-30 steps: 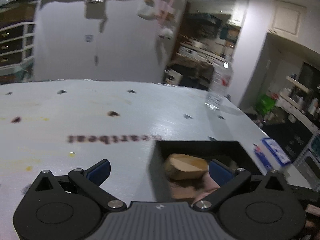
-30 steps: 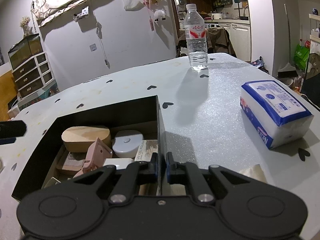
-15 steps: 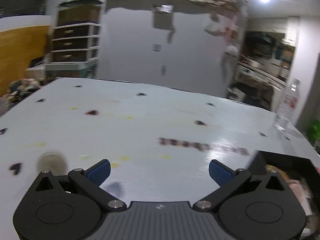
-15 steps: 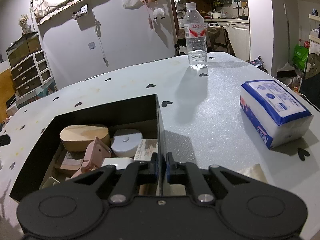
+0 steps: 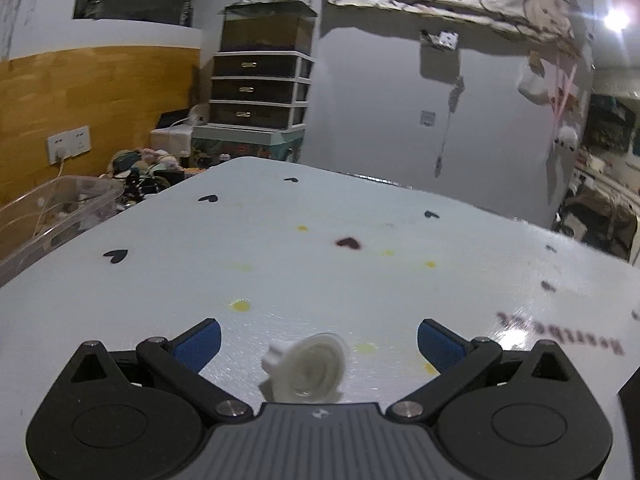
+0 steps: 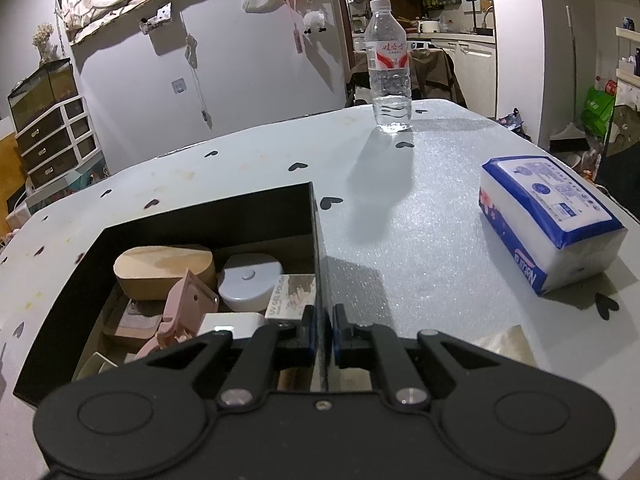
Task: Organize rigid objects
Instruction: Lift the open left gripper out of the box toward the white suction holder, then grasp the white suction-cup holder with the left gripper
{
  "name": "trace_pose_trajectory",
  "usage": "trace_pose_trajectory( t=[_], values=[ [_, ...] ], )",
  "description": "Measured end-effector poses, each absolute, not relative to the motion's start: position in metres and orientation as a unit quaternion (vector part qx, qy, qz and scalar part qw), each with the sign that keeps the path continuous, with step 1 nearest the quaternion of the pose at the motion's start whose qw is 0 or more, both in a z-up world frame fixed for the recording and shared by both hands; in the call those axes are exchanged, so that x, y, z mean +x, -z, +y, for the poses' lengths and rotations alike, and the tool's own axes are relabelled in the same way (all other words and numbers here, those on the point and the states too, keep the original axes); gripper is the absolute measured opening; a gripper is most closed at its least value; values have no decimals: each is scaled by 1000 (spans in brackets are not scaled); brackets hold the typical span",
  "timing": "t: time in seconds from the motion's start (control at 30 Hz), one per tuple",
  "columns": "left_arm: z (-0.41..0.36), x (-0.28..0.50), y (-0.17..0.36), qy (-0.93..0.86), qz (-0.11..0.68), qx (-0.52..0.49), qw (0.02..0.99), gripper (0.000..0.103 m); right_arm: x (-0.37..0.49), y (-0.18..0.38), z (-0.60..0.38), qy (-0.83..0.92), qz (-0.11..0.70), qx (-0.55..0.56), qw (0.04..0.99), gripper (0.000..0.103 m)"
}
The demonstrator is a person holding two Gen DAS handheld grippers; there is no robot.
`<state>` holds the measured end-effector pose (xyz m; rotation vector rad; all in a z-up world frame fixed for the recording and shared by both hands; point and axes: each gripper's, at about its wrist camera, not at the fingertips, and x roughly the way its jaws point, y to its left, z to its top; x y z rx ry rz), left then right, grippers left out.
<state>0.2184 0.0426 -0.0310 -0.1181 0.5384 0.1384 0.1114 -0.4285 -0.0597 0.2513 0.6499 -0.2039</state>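
The right hand-held gripper point(image 6: 323, 330) pinches the black box point(image 6: 316, 240) by its right wall, seemingly to steady it on the table point(image 6: 420, 216); the left hand-held gripper point(image 5: 319, 340) gapes empty around a small white round piece point(image 5: 306, 368) lying at six o'clock, probably next for boxing.

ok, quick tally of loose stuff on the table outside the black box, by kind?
Water bottle: 1
Blue-and-white tissue pack: 1
White round plastic part between the open left gripper fingers: 1
Total: 3
A pale sheet edge by the right gripper is too hidden to classify, so not counted.
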Motion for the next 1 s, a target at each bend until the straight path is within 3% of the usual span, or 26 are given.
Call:
trace_pose_trajectory(
  t=[0.37,0.7,0.87,1.0],
  values=[
    [77,247,58,59,287,-64,954,101,113,59,-426,108,323,120,933,8],
    [63,229,67,90,303,-55,947,76,115,58,-423,115,327,114,931,8],
    [60,217,66,96,301,-68,946,72,115,58,-423,115,328,113,931,9],
    [61,217,64,80,304,-93,945,55,115,58,-423,115,328,113,931,9]
  ],
)
